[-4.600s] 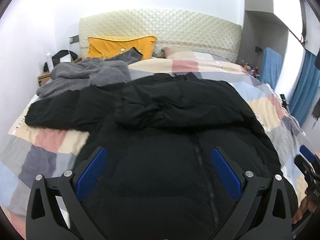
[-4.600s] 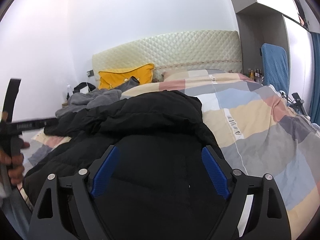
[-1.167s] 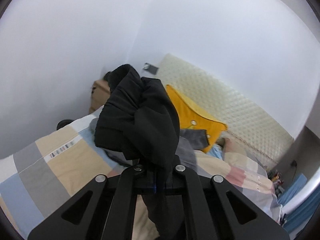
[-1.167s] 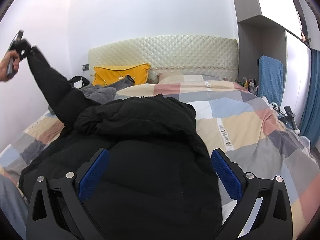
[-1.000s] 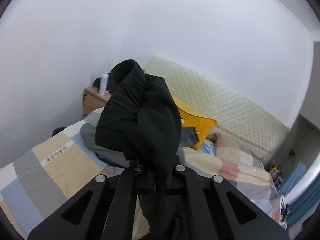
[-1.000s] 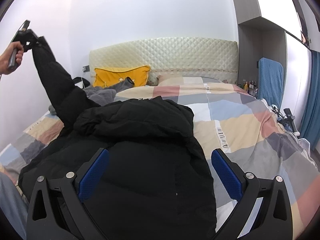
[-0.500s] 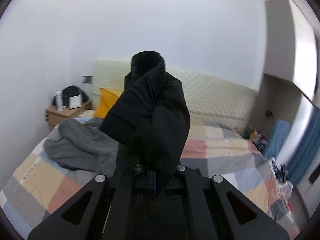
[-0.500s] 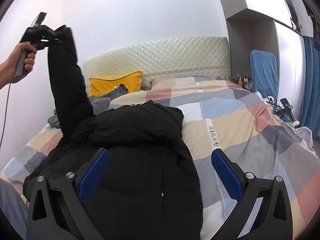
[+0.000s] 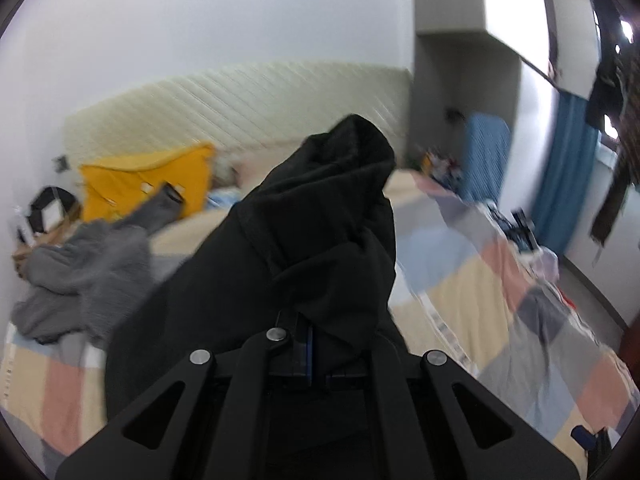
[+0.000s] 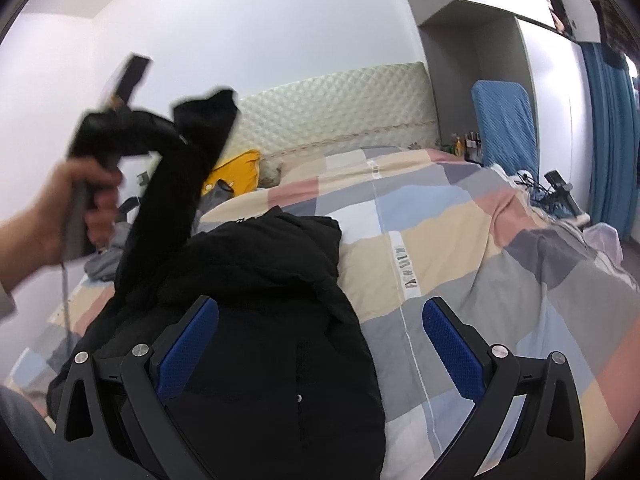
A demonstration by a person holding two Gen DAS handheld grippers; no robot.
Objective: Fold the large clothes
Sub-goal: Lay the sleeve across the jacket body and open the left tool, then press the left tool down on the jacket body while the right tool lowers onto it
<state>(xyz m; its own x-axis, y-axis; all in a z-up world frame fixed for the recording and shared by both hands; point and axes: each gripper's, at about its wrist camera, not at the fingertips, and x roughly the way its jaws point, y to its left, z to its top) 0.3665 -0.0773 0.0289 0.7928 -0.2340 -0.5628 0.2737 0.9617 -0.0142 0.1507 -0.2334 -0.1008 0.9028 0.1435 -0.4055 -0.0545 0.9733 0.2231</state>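
Note:
A large black padded jacket (image 10: 256, 304) lies on the bed's patchwork quilt (image 10: 460, 248). My left gripper (image 9: 310, 344) is shut on the jacket's black sleeve (image 9: 320, 220), whose cuff bunches up over the fingers. In the right wrist view the left gripper (image 10: 176, 132) holds that sleeve (image 10: 168, 208) raised high above the jacket's left side. My right gripper (image 10: 320, 340) is open and empty, hovering over the jacket's lower body near the zipper.
A grey fleece garment (image 9: 80, 272) lies at the bed's left. A yellow pillow (image 9: 140, 180) leans on the quilted headboard (image 10: 340, 108). A blue-covered item (image 10: 504, 128) and blue curtain (image 10: 612, 136) stand at the right. A nightstand (image 9: 36, 232) is far left.
My left gripper has swung the held sleeve from the left side of the bed toward the right, over the jacket. The right gripper stays open above the jacket's lower part.

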